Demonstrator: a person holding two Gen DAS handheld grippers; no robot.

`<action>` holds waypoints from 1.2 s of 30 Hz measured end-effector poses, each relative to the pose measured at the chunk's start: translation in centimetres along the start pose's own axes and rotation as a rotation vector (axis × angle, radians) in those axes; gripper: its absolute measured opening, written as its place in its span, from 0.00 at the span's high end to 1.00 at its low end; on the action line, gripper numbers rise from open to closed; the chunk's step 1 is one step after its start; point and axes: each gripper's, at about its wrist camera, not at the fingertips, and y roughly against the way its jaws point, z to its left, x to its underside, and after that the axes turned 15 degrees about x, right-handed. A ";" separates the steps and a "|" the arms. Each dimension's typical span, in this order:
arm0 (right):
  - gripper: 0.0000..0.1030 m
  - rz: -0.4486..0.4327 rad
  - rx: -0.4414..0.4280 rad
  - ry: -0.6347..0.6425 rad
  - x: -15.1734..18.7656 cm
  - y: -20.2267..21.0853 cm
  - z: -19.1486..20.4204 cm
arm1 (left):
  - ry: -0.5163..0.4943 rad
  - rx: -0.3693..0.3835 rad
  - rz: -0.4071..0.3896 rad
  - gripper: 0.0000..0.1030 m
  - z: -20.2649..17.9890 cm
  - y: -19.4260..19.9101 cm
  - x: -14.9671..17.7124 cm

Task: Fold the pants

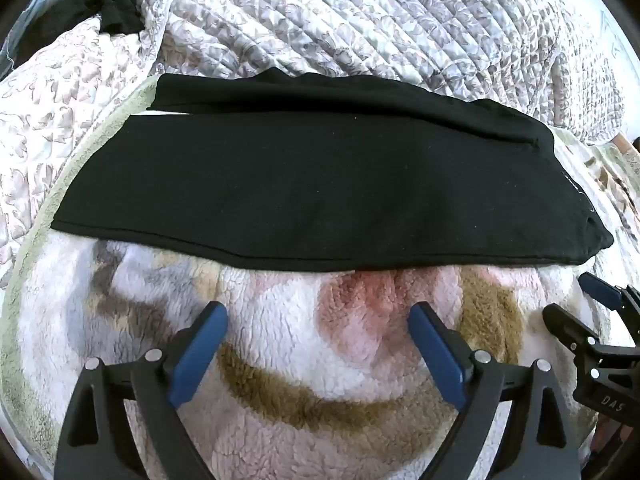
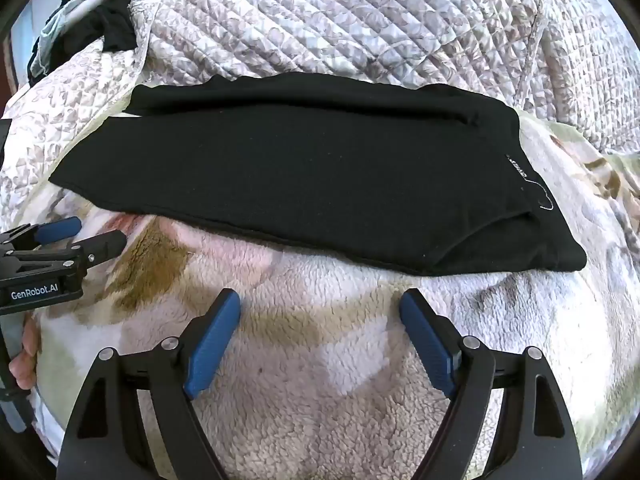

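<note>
Lying folded lengthwise on the fleece blanket [image 1: 304, 364], the black pants [image 1: 320, 184] sit at twelve o'clock from both tongs; left tongs [image 1: 318, 316] and right tongs [image 2: 320, 304] gape wide, holding nothing.

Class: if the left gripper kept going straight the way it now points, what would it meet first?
Probably the fleece blanket just short of the black pants; the open left gripper tilts downward, though depth is hard to judge.

black claws [image 1: 318, 312] [image 2: 320, 300], blue pads, silver screws, white lettering.
</note>
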 end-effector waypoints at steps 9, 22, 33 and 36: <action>0.20 0.003 0.002 0.003 0.1 -0.3 0.0 | 0.003 0.005 -0.001 0.08 0.1 0.0 0.0; 0.20 -0.009 0.009 0.006 0.0 0.2 0.2 | 0.002 0.003 -0.002 0.08 0.2 0.1 0.0; 0.20 -0.012 0.011 0.007 0.1 0.1 0.1 | 0.000 0.002 -0.003 0.08 0.2 0.1 0.0; 0.20 -0.013 0.011 0.007 0.0 0.2 0.2 | 0.000 0.002 -0.003 0.08 0.2 0.1 0.0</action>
